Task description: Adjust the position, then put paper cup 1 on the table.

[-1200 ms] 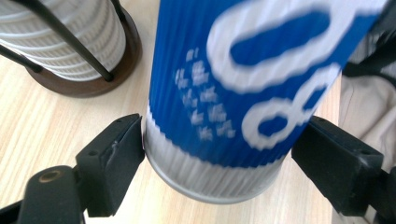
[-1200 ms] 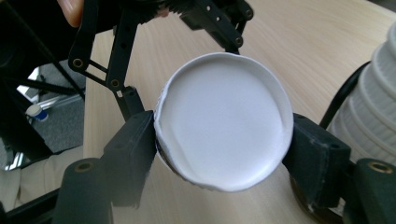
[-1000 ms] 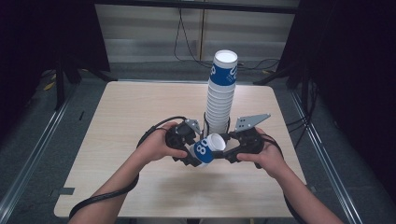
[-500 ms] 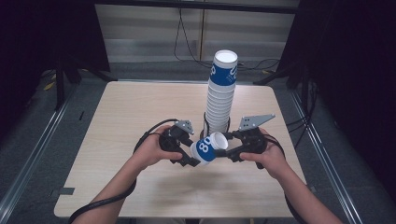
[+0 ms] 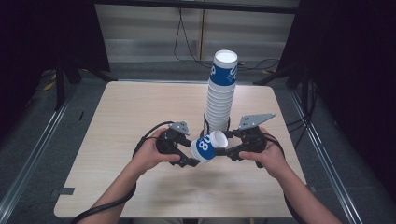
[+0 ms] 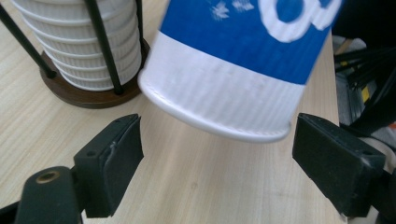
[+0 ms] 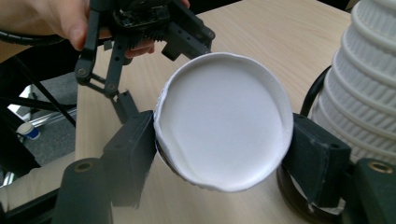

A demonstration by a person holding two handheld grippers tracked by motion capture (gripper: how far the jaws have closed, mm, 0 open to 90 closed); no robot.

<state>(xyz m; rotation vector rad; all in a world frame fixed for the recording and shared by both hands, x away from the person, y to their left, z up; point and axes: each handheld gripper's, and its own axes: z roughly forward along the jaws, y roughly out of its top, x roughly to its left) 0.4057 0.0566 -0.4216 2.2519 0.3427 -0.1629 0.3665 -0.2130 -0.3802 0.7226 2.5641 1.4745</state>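
Compared with the earlier frames, both hands sit slightly nearer the person and the blue-and-white paper cup [image 5: 208,145] is tipped further, its white base now turned toward the right hand-held gripper [image 5: 229,151]. The cup lies on its side above the tabletop [image 5: 140,107], long axis running left to right between the two tools, just in front of the stacked paper cups [image 5: 220,93] in their wire holder [image 6: 84,91]. The right hand-held gripper clamps the cup near its base end, one jaw pad on each side of it. The left hand-held gripper [image 5: 189,156] stands with its jaws apart, straddling the rim end without contact. The left is positioned to take over the cup.
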